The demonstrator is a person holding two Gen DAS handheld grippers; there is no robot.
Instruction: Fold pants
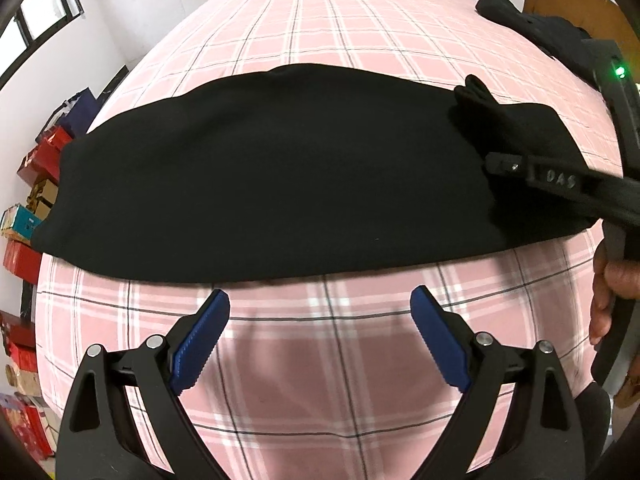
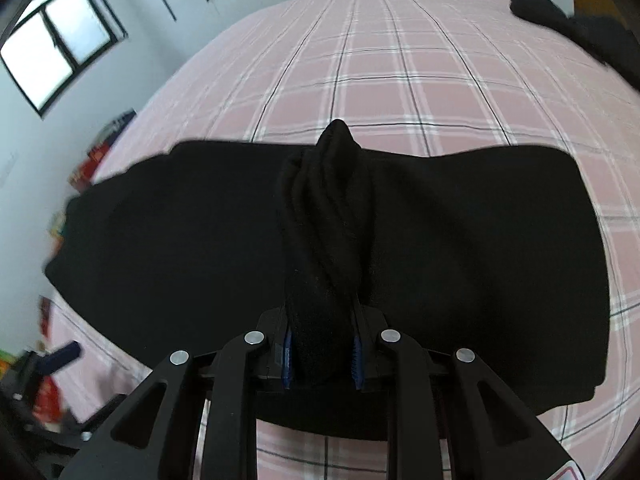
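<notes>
Left wrist: "DAS" on right gripper (image 1: 480, 128)

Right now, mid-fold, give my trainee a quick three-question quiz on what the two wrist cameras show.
1. True or false: the left tongs are holding the pants.
2. Multiple choice: what do the right tongs grip? A) the bedsheet B) a bunched-up fold of the pants C) nothing
3. Short answer: what do the pants lie on?

Key
1. False: the left tongs are open, over the sheet just short of the pants' near edge.
2. B: black cloth is pinched between the blue pads.
3. A pink plaid sheet, with the pants spread across it.
</notes>
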